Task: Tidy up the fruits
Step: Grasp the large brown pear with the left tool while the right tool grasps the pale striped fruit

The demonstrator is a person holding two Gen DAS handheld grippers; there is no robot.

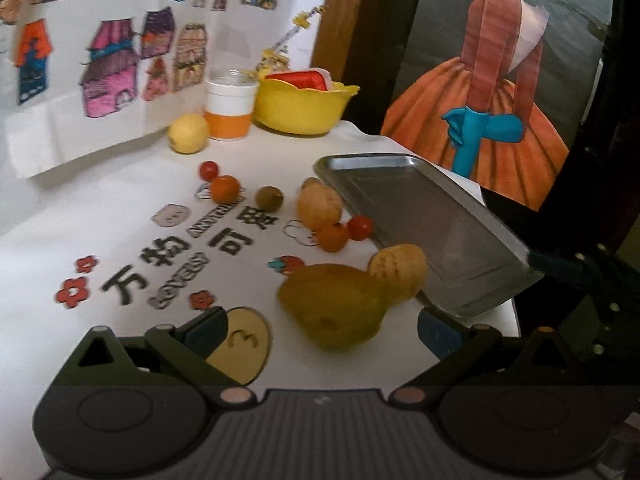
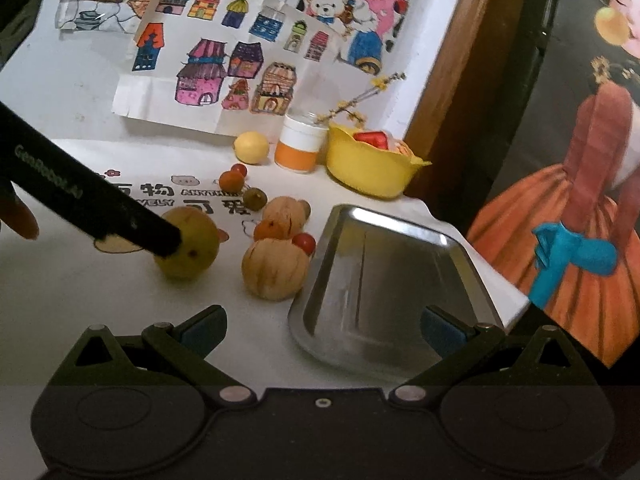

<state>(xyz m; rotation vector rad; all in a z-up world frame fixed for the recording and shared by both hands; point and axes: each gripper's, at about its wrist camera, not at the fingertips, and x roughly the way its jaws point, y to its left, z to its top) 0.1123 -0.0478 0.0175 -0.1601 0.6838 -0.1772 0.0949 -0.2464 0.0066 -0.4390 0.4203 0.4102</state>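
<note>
Low over the surface (image 1: 100, 208), the left tool (image 1: 320, 326) has its fingers spread apart, with the greenish-yellow pear (image 1: 332, 306) lying between and just ahead of them, not gripped. Seen from the right wrist view, that tool's black body (image 2: 88, 204) slants down onto the pear (image 2: 192, 248), a fingertip (image 2: 20, 216) showing at its side. The right tool (image 2: 322, 326), fingers likewise apart and empty, hangs above the near end of the steel tray (image 2: 380, 280) at the surface's right edge. Two tan fruits (image 2: 275, 268) lie just left of the tray.
</note>
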